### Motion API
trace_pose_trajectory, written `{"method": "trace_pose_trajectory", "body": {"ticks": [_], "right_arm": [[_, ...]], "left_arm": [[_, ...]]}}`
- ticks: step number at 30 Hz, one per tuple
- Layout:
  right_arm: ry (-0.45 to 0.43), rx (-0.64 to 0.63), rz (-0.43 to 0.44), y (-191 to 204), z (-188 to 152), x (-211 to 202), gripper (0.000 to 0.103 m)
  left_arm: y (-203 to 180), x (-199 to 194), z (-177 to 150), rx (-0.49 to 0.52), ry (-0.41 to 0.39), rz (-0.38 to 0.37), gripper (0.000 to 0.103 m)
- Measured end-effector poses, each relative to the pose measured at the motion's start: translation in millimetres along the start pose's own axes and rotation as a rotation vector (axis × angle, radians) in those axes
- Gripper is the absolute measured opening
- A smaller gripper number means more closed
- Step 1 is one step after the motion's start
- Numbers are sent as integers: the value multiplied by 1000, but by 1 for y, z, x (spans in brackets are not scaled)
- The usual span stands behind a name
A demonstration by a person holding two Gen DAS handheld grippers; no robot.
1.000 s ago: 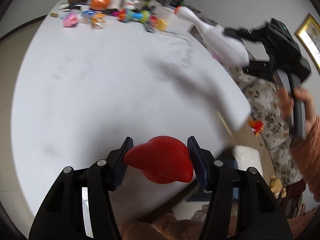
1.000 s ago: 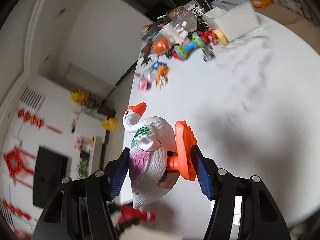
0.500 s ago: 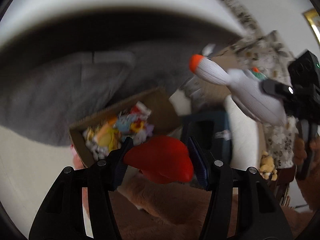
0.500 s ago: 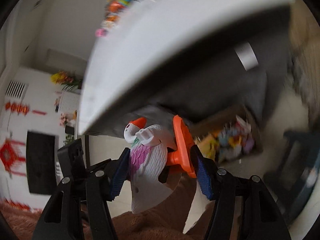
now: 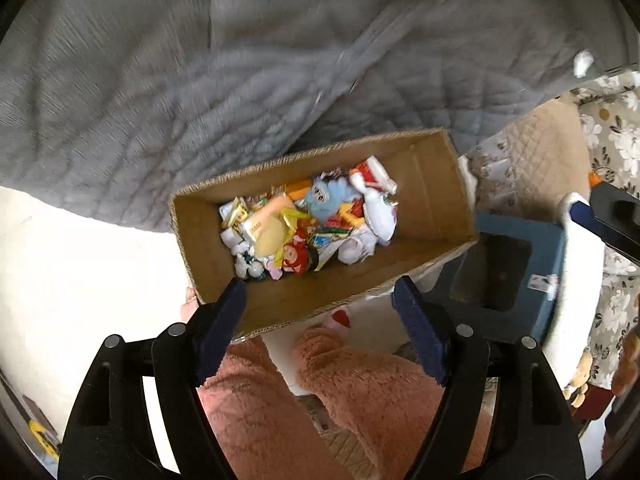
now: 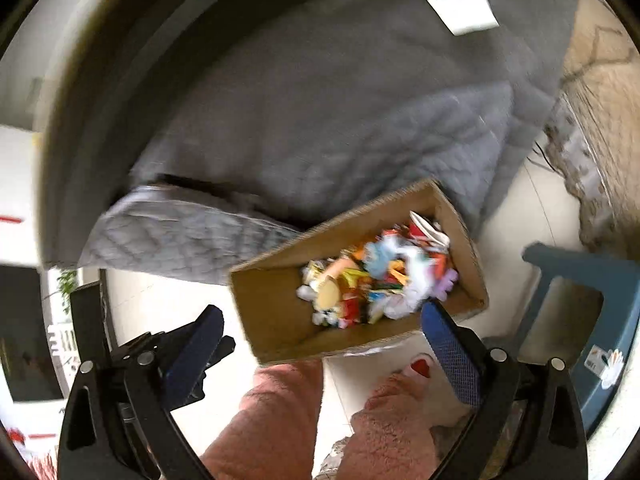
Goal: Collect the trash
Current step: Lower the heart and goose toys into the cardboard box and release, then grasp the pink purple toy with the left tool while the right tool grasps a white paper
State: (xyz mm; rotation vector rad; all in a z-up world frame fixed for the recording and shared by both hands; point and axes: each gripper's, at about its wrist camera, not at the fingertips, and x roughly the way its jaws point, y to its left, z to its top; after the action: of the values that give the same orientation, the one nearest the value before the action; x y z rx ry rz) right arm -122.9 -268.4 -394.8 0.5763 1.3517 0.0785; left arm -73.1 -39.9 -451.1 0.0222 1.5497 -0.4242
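Fingers (image 5: pixel 218 322) of both grippers (empty) spread above cardboard box (image 5: pixel 432 184).

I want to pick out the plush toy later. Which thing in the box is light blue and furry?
The fuzzy blue creature in the cardboard box, at the pile's far edge; beside it lies a white duck toy.

Left claw (image 5: pixel 320 308) and right claw (image 6: pixel 320 344) both spread wide, empty, pointed downward above pink-fleece-clad legs (image 5: pixel 360 384)
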Motion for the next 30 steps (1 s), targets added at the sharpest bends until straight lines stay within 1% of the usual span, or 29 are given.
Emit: {"method": "trace_pose_trajectory", "body": {"ticks": [2,3,4,5,7,8,10,11,12,14,15,17,19,20,21,23,24,25,26,28,29,30], "right_arm": [[-20,-28,39,13,0,-18,97],[-35,-44,60,22,1,-28,97],[-56,-65,86,35,3,-42,97],[-77,-83,104,44,5,-55,97],[-125,-121,149,65,11,-85,97],[-150,-136,170,75,15,-100,97],[-212,-166,214,97,28,-128,97],[-240,-177,227,105,34,-138,97],[-282,-190,243,118,43,-152,97],[-319,-201,267,135,59,-164,97],[-333,-199,276,143,68,-168,97],[-355,-195,297,163,86,-171,97],[-367,-186,283,183,102,-166,97],[-361,-180,272,192,110,-160,97],[-350,-175,266,200,117,-154,97],[-319,-164,224,218,134,-132,97],[-312,-149,204,225,142,-125,97],[-309,-121,191,233,150,-117,97],[-303,-95,188,234,155,-111,97],[-289,-36,192,240,163,-101,97],[-285,-20,188,243,166,-98,97],[-282,-14,172,247,168,-95,97]], "left_arm": [[-7,-29,-3,11,-37,-13,74],[-12,-52,-4,31,-70,-21,74],[-16,-70,-6,51,-97,-12,74],[-19,-89,-6,75,-130,6,78],[-24,-138,-5,118,-225,49,82],[-26,-154,-3,123,-259,57,83],[-23,-200,7,121,-354,55,86],[-22,-214,11,116,-386,58,88],[-16,-234,22,105,-428,51,88],[-2,-260,47,92,-488,32,88],[10,-272,68,86,-518,31,88],[32,-282,107,81,-547,56,88],[67,-290,170,52,-567,88,88],[80,-293,191,36,-569,92,88],[100,-296,225,10,-570,91,88],[137,-302,284,-46,-574,82,88],[162,-305,327,-93,-584,76,88],[180,-308,350,-114,-589,74,88],[199,-308,390,-143,-590,78,88],[224,-306,446,-169,-582,89,88],[230,-301,463,-174,-576,84,88],[242,-296,495,-183,-557,71,88]]}}
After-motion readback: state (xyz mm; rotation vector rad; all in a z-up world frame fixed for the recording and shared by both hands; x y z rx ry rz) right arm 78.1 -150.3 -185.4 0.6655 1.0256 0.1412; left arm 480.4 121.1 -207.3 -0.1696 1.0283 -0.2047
